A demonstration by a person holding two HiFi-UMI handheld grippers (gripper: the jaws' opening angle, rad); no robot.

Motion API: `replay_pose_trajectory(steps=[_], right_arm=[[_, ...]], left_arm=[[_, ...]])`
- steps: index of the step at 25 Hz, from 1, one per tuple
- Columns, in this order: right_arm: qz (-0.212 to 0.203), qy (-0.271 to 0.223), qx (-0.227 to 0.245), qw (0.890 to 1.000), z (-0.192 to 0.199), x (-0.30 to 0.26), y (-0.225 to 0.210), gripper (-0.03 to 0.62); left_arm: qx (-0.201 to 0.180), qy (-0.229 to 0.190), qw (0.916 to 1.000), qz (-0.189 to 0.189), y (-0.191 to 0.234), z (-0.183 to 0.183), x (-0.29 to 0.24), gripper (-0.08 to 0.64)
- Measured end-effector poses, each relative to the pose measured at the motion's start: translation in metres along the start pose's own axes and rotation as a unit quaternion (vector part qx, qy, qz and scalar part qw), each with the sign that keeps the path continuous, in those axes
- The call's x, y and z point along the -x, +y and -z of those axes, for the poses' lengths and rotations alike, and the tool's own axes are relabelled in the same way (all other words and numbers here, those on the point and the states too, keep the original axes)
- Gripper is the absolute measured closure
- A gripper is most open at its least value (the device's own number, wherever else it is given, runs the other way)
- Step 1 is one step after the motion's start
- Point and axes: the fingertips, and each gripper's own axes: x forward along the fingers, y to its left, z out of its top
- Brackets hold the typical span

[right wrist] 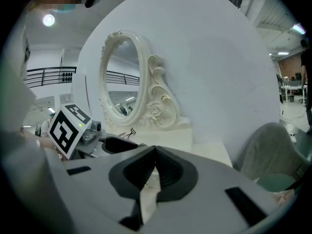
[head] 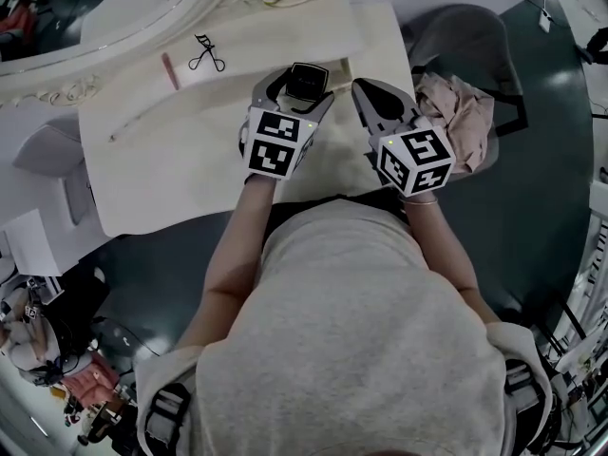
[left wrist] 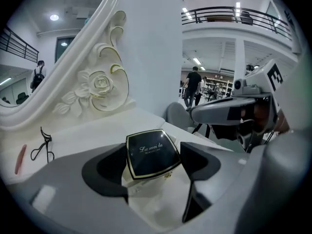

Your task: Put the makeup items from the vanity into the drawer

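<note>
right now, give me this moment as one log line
left gripper: shut on compact | right gripper: shut, empty | eyelash curler, pink stick: lying on vanity top

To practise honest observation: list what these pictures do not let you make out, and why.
1. Drawer: in no view; in the head view the person's arms and chest cover the middle of the vanity's near edge.
2. Thin stick: head view, too small to identify.
3. Compact: smaller lid print unreadable, left gripper view.
4. Mirror: head view, cut off by the top edge.

My head camera looks steeply down on the vanity (head: 171,160); both gripper cameras skim close across it toward its mirror (right wrist: 119,77).
</note>
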Motion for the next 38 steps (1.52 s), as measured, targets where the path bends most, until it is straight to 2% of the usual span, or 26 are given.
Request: replay_pose_trajectory(steps=[6,15,23,28,33,38], right_arm=[[-0.009,-0.002,-0.007,1.0,0.002,0.003,-0.007,0.584],[-0.02,-0.011,-0.014,1.0,-0.001,0.002,-0.013,0.584],[-0.03,-0.013,-0.016,0.999,-0.001,0.002,-0.014,0.584],[-0.034,-0.009,-0.017,0.999,0.002,0.003,-0.014,0.584],[-0.038,-0.013,-0.014,0.999,0.0,0.001,-0.014,0.584],[-0.036,-0.011,-0.013,0.999,0.0,0.0,-0.017,0.584]], left_arm=[[0.04,0.032,0.9987,0.008,-0.007,0.01,-0.007,0.207],[0.051,0.076,0.9955,0.023,-0.009,0.016,-0.014,0.206],[0.083,0.112,0.988,0.067,-0.008,0.015,-0.018,0.206],[0.134,0.12,0.979,0.095,-0.009,0.011,-0.022,0.206],[0.138,0.134,0.9771,0.09,-0.005,0.009,-0.027,0.206],[0.179,0.132,0.9714,0.083,0.001,0.01,-0.031,0.206]])
